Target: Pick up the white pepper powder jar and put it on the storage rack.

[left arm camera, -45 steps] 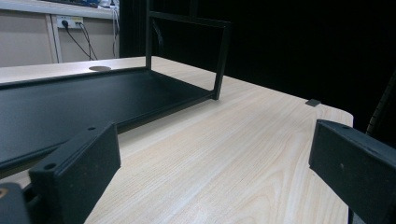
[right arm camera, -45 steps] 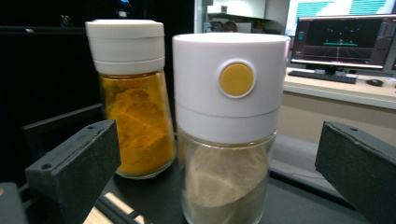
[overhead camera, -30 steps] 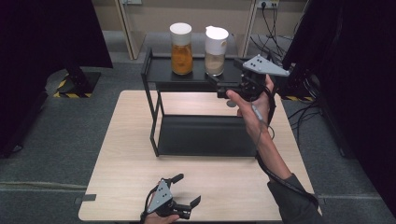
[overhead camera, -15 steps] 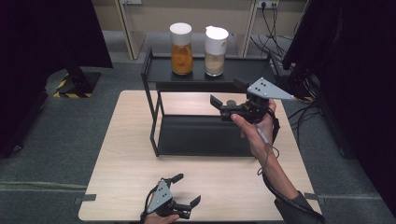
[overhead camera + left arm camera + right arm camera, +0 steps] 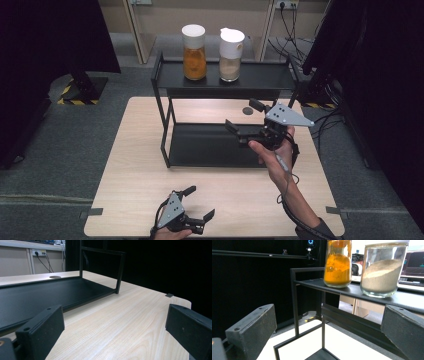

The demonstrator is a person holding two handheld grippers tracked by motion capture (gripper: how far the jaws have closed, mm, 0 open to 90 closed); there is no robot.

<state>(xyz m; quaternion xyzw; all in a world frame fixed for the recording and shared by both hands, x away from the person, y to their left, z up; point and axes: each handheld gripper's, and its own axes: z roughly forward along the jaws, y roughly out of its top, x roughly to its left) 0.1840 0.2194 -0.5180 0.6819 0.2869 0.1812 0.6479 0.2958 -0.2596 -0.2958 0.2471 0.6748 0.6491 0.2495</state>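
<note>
Two jars, orange (image 5: 194,52) and beige (image 5: 231,48), stand side by side on the rack's (image 5: 162,75) top shelf. The right gripper (image 5: 244,122), jaws spread and empty, hovers above the lower shelf, below the jars. The left gripper (image 5: 199,204), also spread, rests near the table (image 5: 135,165) edge. Judged: no jar is grasped yet; reaching and moving remain.

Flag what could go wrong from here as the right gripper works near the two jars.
The right gripper, jaws open, hangs by the rack's top shelf; a careless swing might clip that edge. The orange jar and beige jar stand close together, so grabbing one could nudge the other.
</note>
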